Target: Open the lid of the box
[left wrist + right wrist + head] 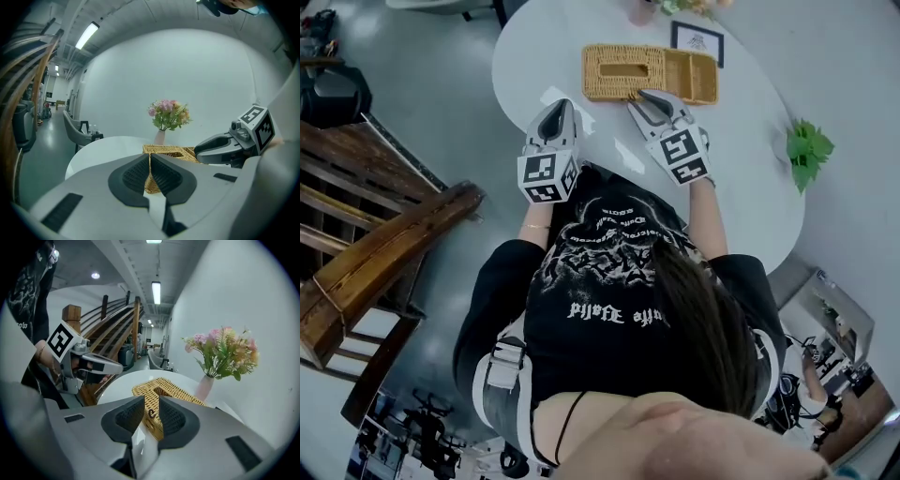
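In the head view, the woven box [649,73] lay near the far edge of the white table [741,141], about midway along it, with a long side towards the person. Its lid [623,66] had a slot in the top. The left gripper [557,107] hung over the table short of the box, jaws together and empty. The right gripper [643,97] had its tips just at the box's near side. The person's head and torso covered the table's near edge. Whether the box's right-hand part was under the same lid or a separate open section could not be told.

In the left gripper view, the pads met at their tips, and only a sliver of wicker showed past them. The box stood ahead, apart from the jaws.

In the right gripper view, the jaws stood apart. A corner of the box showed through the gap, but the pads did not press on it. A small dark loop [151,413] sat on that near face, too small to identify as a catch. No hinge was visible.

The wicker looked light, fairly stiff and rough enough not to slip. The lid's near rim or the slot's edge seemed the best hold. So light a box would likely slide on the smooth table unless the other gripper steadied the base.
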Demonstrator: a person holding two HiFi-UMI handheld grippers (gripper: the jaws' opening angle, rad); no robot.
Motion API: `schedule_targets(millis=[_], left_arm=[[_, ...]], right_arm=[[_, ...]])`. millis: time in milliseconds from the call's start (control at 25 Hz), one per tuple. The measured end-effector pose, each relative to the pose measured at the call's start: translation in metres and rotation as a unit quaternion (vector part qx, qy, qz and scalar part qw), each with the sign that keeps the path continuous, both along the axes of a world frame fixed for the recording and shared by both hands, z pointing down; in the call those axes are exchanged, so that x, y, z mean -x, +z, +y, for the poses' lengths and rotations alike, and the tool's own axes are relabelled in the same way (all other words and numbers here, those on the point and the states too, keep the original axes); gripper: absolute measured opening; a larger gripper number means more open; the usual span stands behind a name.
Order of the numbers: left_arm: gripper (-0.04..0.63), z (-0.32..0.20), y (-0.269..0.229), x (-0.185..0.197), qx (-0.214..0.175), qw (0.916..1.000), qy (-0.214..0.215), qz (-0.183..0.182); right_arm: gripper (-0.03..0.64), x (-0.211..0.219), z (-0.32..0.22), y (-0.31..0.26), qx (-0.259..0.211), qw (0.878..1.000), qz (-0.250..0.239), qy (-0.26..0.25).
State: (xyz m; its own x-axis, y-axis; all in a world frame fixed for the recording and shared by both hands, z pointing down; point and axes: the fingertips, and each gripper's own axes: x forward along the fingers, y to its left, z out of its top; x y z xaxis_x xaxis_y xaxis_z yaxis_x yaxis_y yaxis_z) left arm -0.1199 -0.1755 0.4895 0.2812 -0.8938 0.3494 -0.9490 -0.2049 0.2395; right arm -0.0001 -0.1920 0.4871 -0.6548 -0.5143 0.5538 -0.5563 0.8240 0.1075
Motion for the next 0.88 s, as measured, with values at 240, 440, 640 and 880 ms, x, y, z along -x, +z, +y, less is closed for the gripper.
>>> schedule_targets(millis=[240, 440, 640, 880], left_arm=[[0.028, -0.014, 0.004, 0.010, -0.003, 0.9999, 0.014, 0.008], [0.028, -0.016, 0.010, 0.017, 0.001, 0.9996, 0.028, 0.008], [0.029, -0.019, 0.011, 0.023, -0.001, 0.9992, 0.039, -0.001], [0.029, -0.020, 0.018, 0.026, 0.003, 0.9992, 0.040, 0.003]], right_arm=[[0.121, 0.005, -0.003, 0.016, 0.006, 0.997, 0.072, -0.033], [0.121, 0.008, -0.004, 0.028, 0.008, 0.990, 0.128, -0.061], [0.107, 0.010, -0.002, 0.042, 0.011, 0.980, 0.179, -0.090], [0.046, 0.007, -0.008, 0.047, -0.004, 0.970, 0.219, -0.101]])
